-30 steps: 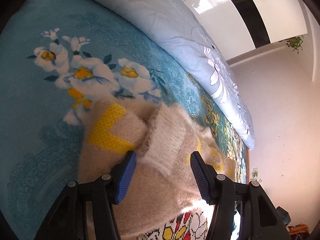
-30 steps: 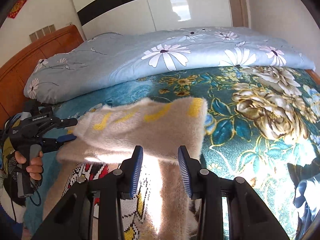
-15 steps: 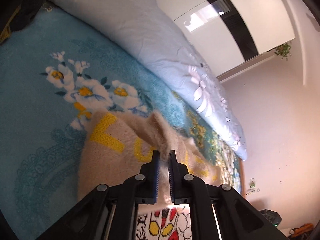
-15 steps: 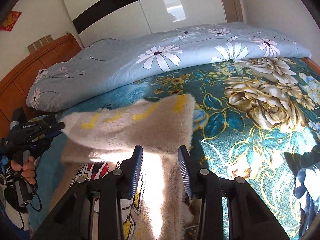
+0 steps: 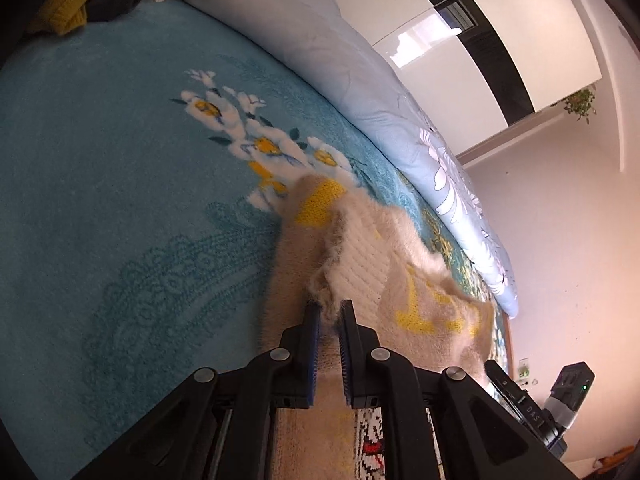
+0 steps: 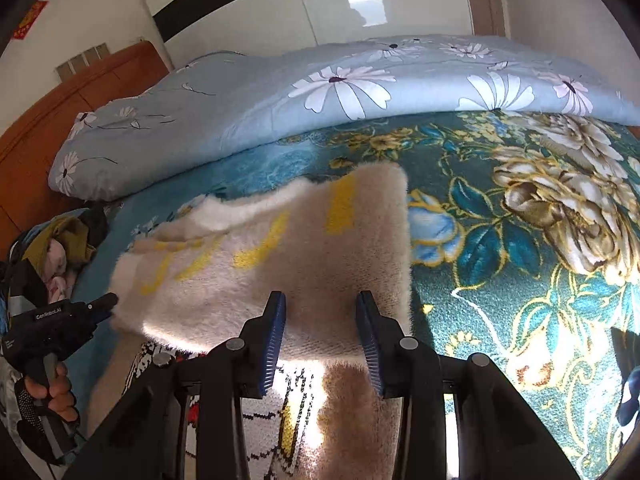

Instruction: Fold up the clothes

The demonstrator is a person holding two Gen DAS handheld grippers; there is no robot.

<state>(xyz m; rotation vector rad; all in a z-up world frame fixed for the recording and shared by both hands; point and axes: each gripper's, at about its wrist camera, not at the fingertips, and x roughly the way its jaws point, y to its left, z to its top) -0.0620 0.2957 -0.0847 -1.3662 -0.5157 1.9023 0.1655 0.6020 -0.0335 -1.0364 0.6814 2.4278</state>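
Note:
A fuzzy beige sweater (image 6: 280, 256) with yellow markings and a red, black and white pattern lies on a teal floral bedspread (image 6: 500, 248). Its upper part is folded over the rest. In the left wrist view my left gripper (image 5: 329, 306) is shut on a bunched, ribbed edge of the sweater (image 5: 360, 264). It also shows in the right wrist view (image 6: 96, 306) at the sweater's left edge. My right gripper (image 6: 322, 300) is open, its jaws spread over the sweater's near right part, holding nothing.
A rolled light-blue daisy quilt (image 6: 320, 92) lies along the far side of the bed. A pile of other clothes (image 6: 68, 240) sits at the left by the wooden headboard (image 6: 60, 104). White wardrobe doors (image 6: 320, 4) stand behind.
My left gripper closed on the sweater's ribbed edge and has pulled back with it. My right gripper stayed open and moved slightly forward over the sweater.

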